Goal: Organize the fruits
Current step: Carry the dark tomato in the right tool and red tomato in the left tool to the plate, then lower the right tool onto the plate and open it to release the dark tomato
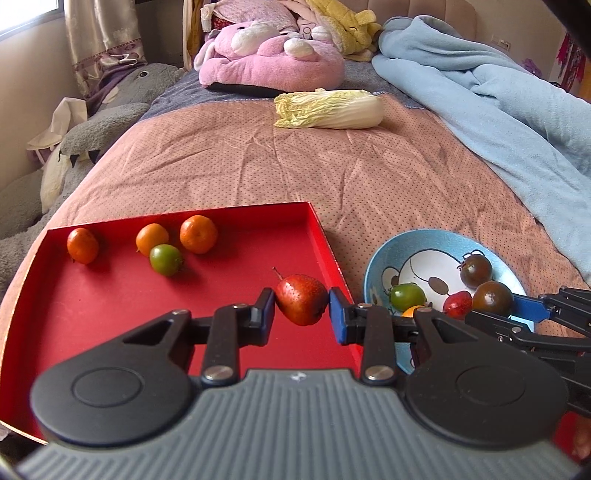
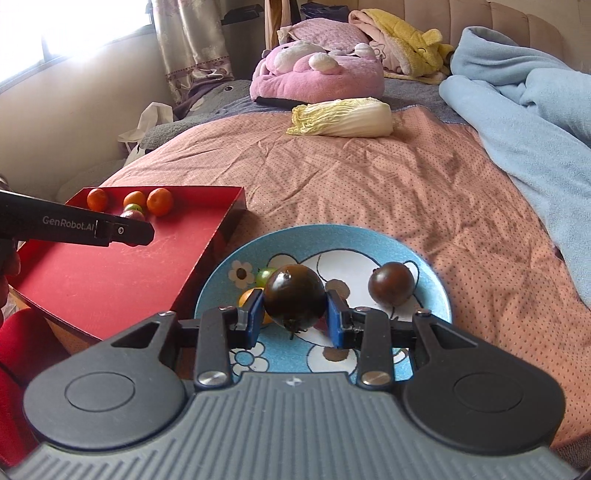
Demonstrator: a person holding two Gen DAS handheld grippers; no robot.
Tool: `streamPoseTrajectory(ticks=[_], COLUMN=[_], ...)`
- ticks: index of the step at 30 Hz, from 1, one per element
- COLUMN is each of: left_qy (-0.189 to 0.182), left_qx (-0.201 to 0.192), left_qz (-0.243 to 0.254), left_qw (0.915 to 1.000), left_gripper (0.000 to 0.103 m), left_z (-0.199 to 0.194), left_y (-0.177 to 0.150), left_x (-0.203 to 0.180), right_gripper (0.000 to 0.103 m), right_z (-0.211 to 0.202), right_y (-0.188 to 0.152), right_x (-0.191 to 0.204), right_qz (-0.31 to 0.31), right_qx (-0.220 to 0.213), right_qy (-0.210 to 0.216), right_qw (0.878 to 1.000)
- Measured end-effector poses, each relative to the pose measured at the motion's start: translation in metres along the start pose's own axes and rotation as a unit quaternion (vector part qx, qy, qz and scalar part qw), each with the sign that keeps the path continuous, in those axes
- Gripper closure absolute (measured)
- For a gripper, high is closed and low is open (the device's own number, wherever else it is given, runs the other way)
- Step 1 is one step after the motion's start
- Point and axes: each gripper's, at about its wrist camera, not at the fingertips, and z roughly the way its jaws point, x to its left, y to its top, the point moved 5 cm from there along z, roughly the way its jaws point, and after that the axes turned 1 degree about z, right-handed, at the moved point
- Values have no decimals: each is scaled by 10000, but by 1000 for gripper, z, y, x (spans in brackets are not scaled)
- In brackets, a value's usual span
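Left gripper point(image 1: 302, 308): jaws clenched on a small red fruit point(image 1: 301, 299), held above the red tray point(image 1: 110, 295) on the bed. Right gripper point(image 2: 295, 314): jaws grasping a dark tomato point(image 2: 294, 295) over the blue bowl point(image 2: 424, 277), just beside the tray.

Daylight from the window point(image 2: 74, 33) at upper left, blown out to white glare in the right wrist view. Room bright, soft light overall. Short soft shadows under the fruit on the red tray point(image 1: 110, 314). Strong fisheye bend twd the edges, dark vignette at corners. Centre sharp; gripper bodies close to lens a bit soft. No motion blur seen.
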Motion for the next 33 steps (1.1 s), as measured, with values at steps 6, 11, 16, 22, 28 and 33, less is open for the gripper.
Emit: streamPoseTrajectory(ticks=[6, 11, 16, 22, 28, 33], left_qy=[-151, -262, -325, -371, -396, -429], left_qx=[37, 85, 123, 131, 139, 142], left_qz=[168, 219, 273, 349, 402, 436], left_qw=[9997, 9994, 9990, 9986, 9983, 9980], left_gripper=[68, 68, 68, 68, 68, 68], left_z=[6, 10, 14, 15, 15, 14], left_y=[2, 1, 0, 1, 0, 0], left_x=[-20, -30, -38, -44, -50, -53], right_gripper=[62, 62, 62, 62, 62, 62], right_z=[2, 3, 3, 6, 9, 14], right_y=[-4, -7, -11, -13, -15, -16], right_x=[-10, -18, -26, -32, -35, -39], right_qz=[96, 154, 227, 283, 313, 317], right_qx=[37, 68, 95, 117, 143, 169], right_qy=[-78, -134, -194, -219, -236, -267], right_qw=[9999, 9998, 9995, 9993, 9991, 9990])
